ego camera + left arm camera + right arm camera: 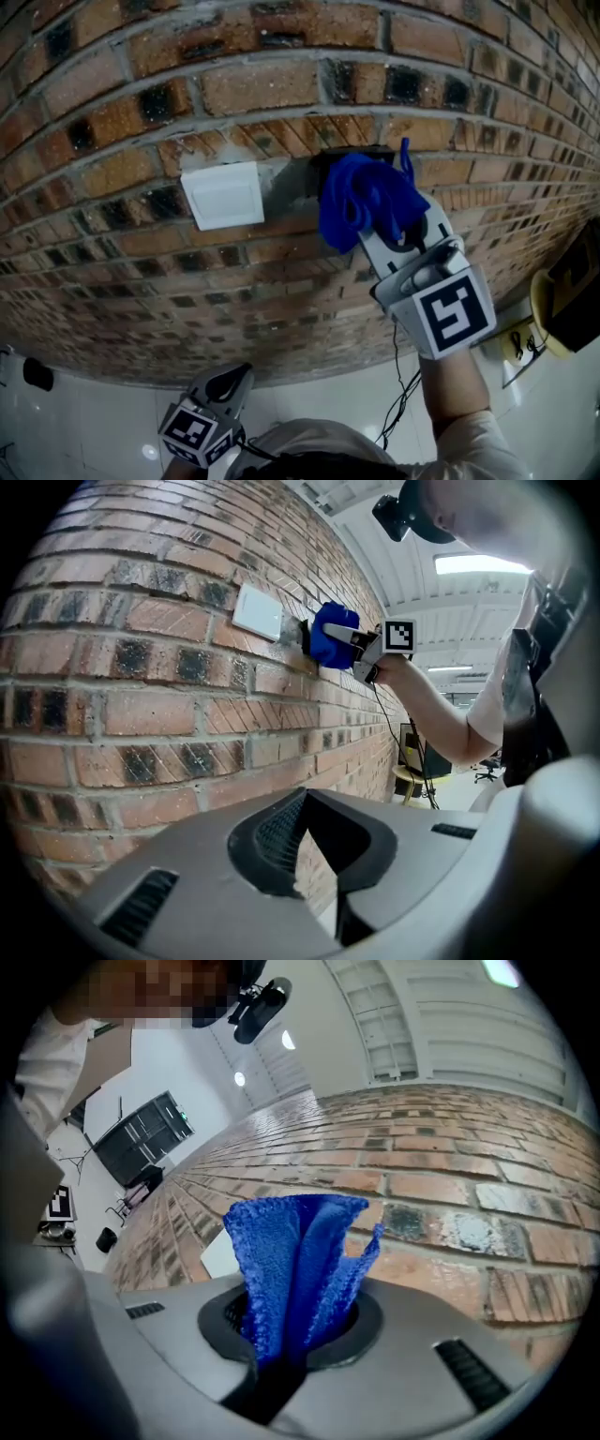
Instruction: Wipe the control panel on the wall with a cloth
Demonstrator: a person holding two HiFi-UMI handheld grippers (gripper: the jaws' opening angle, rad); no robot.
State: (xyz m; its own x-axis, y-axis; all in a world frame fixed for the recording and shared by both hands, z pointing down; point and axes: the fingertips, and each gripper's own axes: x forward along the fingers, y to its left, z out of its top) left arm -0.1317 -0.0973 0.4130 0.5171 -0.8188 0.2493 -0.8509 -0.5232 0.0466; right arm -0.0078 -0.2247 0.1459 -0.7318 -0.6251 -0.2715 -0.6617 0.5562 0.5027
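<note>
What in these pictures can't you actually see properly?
Head view: the dark panel is mostly covered by the blue cloth, so its face is unseen.
Right gripper view: whether the cloth touches the wall; the cloth itself blocks it.
Right gripper view: the white plate is mostly behind the right gripper.
Head view: a yellowish object is cut off by the right edge.

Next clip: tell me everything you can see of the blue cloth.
The blue cloth is soft, nubby fabric, microfiber by its look, bunched into folds rather than spread flat. The right gripper is shut on its lower part, so loose folds fan out beyond the jaws and one thin corner sticks up. It is held over the dark panel on the brick wall, beside a white plate, and appears pressed against that panel.
</note>
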